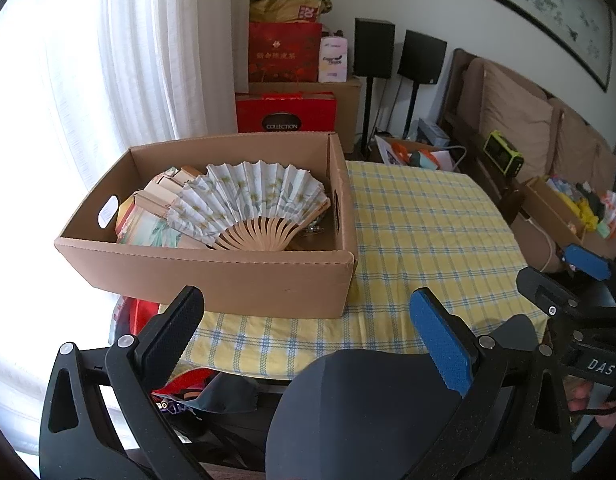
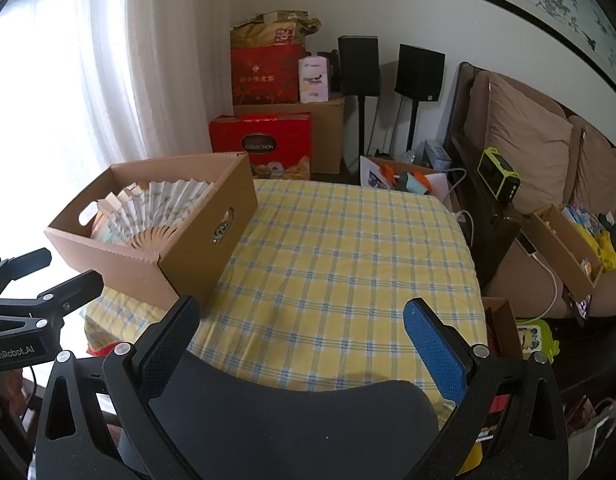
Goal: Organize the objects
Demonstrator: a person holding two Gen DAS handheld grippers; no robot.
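Nearest in the left wrist view: left gripper (image 1: 306, 304) with jaws spread wide, one black pad and one blue pad (image 1: 440, 344), nothing between them. Likewise the right gripper (image 2: 302, 312), fingers well apart and empty, hanging above the near edge of the table under a yellow-and-blue checked cloth (image 2: 348, 260). Just beyond the left gripper, on the left end of that cloth, an open brown corrugated cardboard box with cut-out handles (image 1: 212, 272). Inside it, a spread paper folding fan with pale floral print and wooden ribs (image 1: 248, 204), lying on top of a stack of flat items, possibly books or packets (image 1: 156, 216); hard to tell under the fan. Rest of the cloth bare. Further right, a brown cushioned sofa (image 2: 528, 140) carrying a second small cardboard box of mixed items (image 2: 564, 240). At the far wall, red gift boxes stacked on cartons (image 2: 264, 140) and two black speakers on stands (image 2: 388, 68).
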